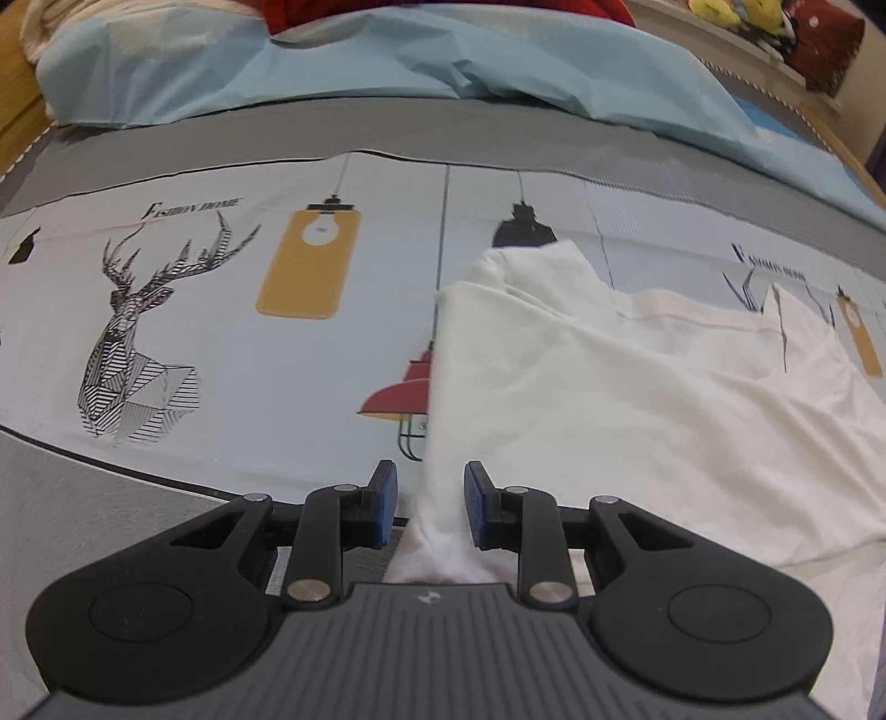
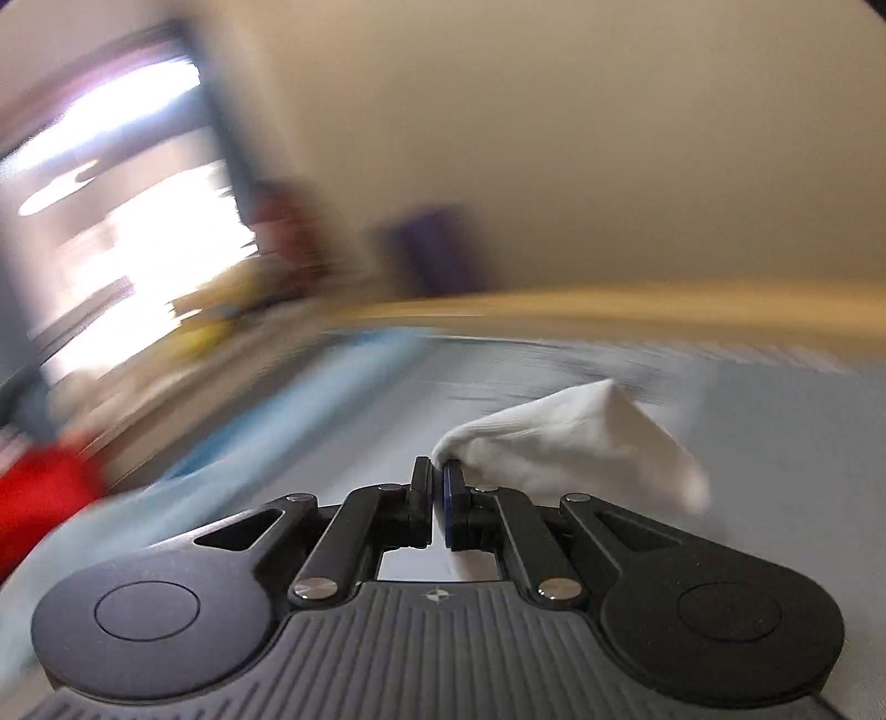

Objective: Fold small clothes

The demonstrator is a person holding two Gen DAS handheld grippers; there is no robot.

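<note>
A white garment lies spread on the printed bed sheet, on the right side of the left wrist view. One narrow end of it runs back between the fingers of my left gripper. That gripper's jaws stand apart: the cloth brushes the right pad, and a sliver of sheet shows beside the left pad. In the blurred right wrist view, my right gripper is shut on a corner of white cloth. The cloth rises off the bed and fans out to the right of the fingertips.
A light blue quilt is bunched along the far side of the bed, with something red behind it. The right wrist view shows a bright window, a beige wall and a wooden bed edge, all smeared.
</note>
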